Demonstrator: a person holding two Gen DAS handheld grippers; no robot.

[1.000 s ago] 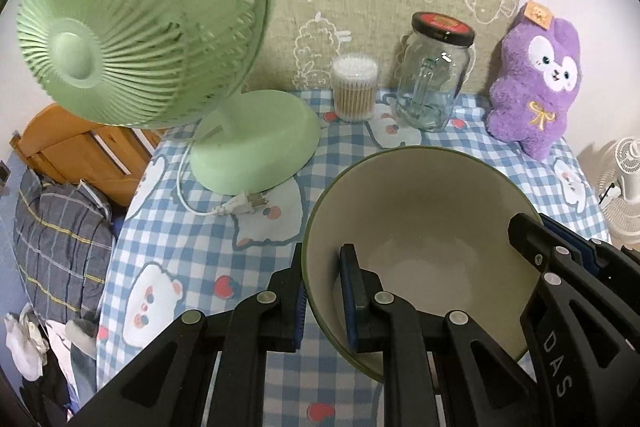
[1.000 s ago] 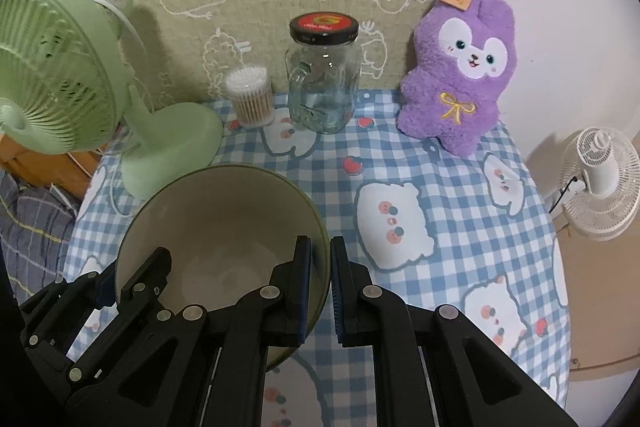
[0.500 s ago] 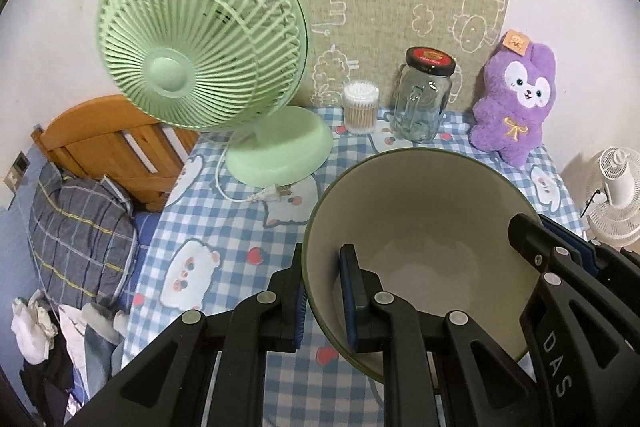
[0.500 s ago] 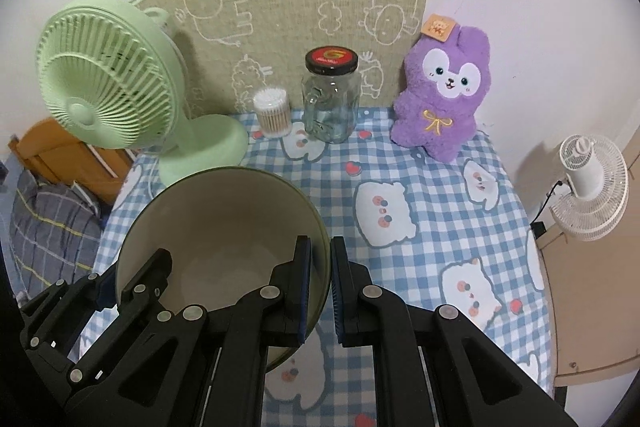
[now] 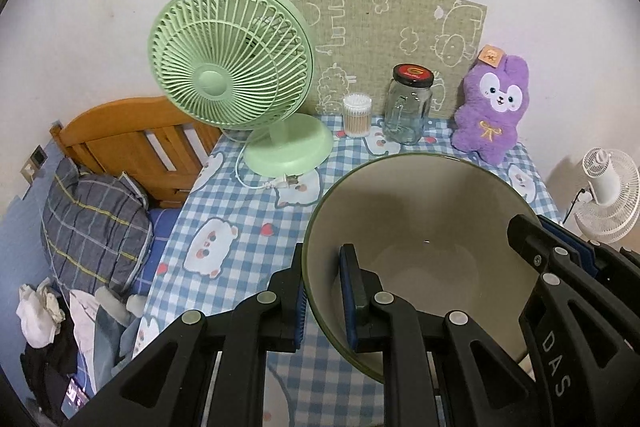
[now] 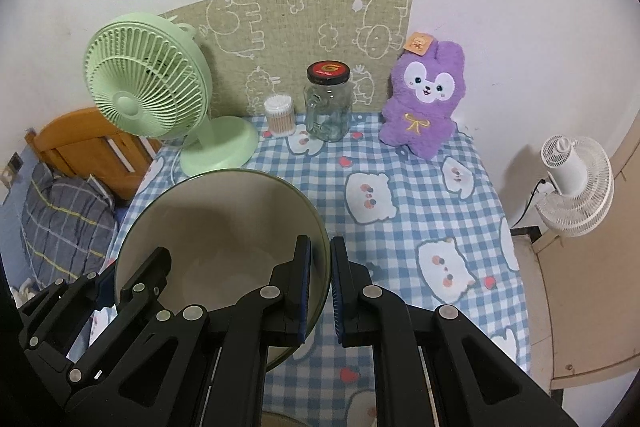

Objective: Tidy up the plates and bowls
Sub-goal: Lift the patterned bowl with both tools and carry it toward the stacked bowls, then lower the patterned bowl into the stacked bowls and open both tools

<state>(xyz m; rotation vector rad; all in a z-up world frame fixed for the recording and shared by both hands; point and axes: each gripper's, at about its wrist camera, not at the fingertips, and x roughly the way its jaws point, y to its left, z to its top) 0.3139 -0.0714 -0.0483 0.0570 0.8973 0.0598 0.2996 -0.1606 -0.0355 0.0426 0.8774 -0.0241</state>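
In your left wrist view, your left gripper (image 5: 323,291) is clamped tight on the near-left rim of the bowl (image 5: 420,219), which hangs above the checked tablecloth (image 5: 248,203) in front of the green fan (image 5: 230,59). In your right wrist view, your right gripper (image 6: 320,287) pinches the bowl's (image 6: 216,227) right rim just as tightly, with the jar (image 6: 328,103) and purple plush (image 6: 424,99) well beyond at the wall.
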